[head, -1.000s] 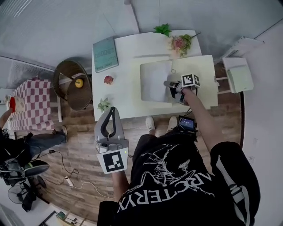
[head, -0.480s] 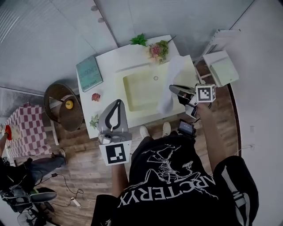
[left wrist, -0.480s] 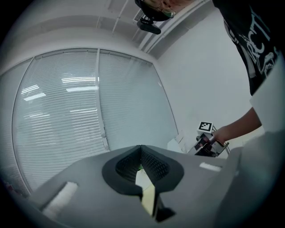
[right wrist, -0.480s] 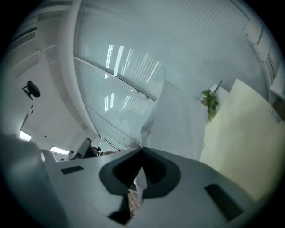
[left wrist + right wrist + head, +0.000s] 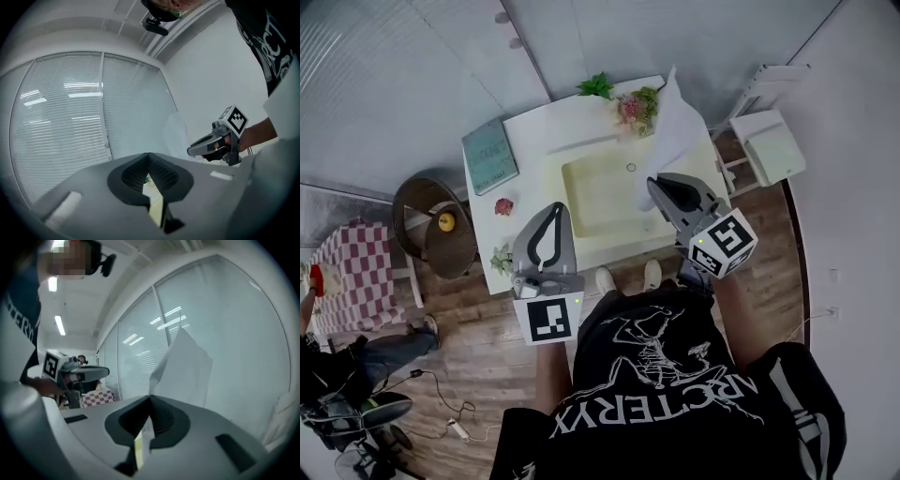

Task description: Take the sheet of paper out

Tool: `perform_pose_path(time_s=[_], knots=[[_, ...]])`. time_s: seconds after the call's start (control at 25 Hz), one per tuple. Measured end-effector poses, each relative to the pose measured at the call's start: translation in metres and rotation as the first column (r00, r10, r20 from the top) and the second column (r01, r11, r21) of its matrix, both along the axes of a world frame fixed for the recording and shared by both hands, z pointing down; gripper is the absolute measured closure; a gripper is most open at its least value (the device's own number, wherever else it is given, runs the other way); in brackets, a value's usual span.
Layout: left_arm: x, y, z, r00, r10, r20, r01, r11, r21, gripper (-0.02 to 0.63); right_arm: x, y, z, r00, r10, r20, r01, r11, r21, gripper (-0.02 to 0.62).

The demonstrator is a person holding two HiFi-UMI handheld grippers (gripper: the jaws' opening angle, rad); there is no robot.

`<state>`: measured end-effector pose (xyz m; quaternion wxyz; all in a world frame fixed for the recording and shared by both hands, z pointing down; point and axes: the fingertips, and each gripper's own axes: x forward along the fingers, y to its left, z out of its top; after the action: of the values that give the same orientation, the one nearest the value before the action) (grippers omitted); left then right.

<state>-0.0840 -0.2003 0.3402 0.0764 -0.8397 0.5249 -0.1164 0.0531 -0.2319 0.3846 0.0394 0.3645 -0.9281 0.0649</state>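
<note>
Here the right gripper (image 5: 656, 185) is clamped on the lower edge of the sheet of paper (image 5: 675, 127), which stands upright in the air above the white table (image 5: 530, 150); the left gripper (image 5: 554, 208), jaws together and empty, hovers over the table's near edge

Bright, even overhead light; ceiling strips (image 5: 59, 325) glow, their reflections streak the blinds (image 5: 70, 96); shadows faint on the white bench (image 5: 534, 141); heavy fisheye bend and dark vignette in both gripper views; near foreground soft; head view sharp.
</note>
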Motion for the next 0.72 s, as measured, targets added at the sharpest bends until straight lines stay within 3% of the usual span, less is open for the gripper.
perform_pose_path(time_s=[0.28, 0.72], knots=[[0.002, 0.002, 0.001, 1.000, 0.002, -0.013, -0.002, 1.000, 0.002, 0.594, -0.020, 0.003, -0.036, 0.992, 0.109, -0.068, -0.091, 0.971, 0.221, 0.583], [-0.007, 0.000, 0.001, 0.999, -0.034, -0.016, 0.034, 0.999, 0.003, 0.594, -0.029, 0.005, -0.053, 0.991, 0.075, -0.115, -0.038, 0.955, 0.294, 0.583]])
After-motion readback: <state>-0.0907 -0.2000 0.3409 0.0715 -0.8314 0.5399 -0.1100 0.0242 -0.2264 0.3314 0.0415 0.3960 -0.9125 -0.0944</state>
